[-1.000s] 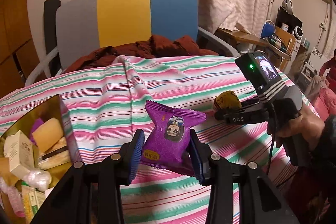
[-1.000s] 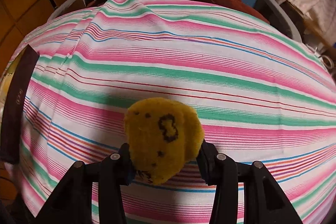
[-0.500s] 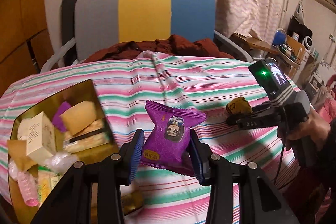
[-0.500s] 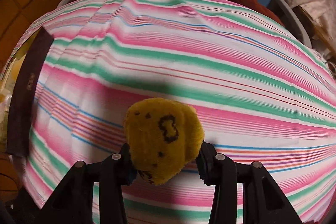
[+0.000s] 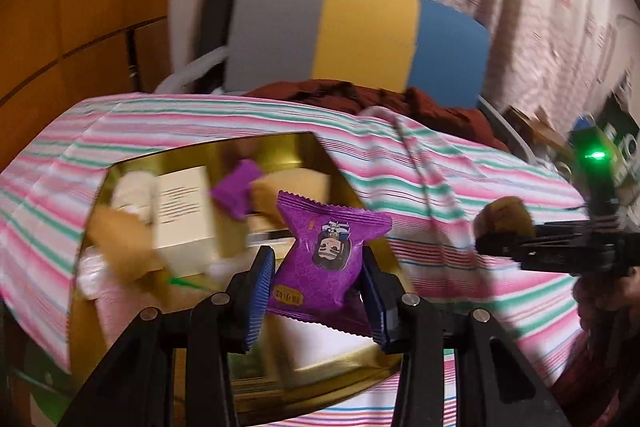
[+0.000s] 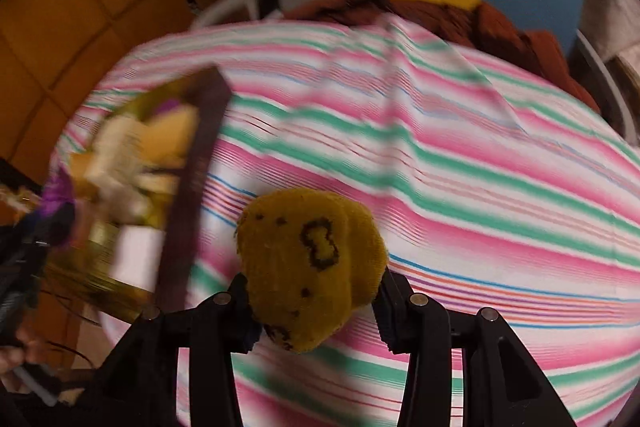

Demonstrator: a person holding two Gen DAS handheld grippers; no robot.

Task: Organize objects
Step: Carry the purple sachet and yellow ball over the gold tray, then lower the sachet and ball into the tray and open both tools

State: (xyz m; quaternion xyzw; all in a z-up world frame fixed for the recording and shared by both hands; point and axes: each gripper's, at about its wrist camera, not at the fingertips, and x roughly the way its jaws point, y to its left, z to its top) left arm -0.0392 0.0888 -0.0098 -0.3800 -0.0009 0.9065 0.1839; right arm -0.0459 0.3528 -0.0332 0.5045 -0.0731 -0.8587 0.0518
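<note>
My left gripper is shut on a purple snack packet printed with a cartoon figure, held above the near right part of a gold box. The box holds a cream carton, a small purple piece, tan wrapped blocks and other packets. My right gripper is shut on a yellow plush toy with black markings, above the striped cloth. In the left wrist view that toy and the right gripper hover right of the box. The right wrist view shows the box blurred at left.
A pink, green and white striped cloth covers the table. Behind it stands a chair with a grey, yellow and blue back and dark red clothing on its seat. Wooden panels are at the left, curtains at the right.
My left gripper has swung left with the purple packet, from over the bare cloth to over the gold box. My right gripper has also moved left with the plush toy, nearer the box.
</note>
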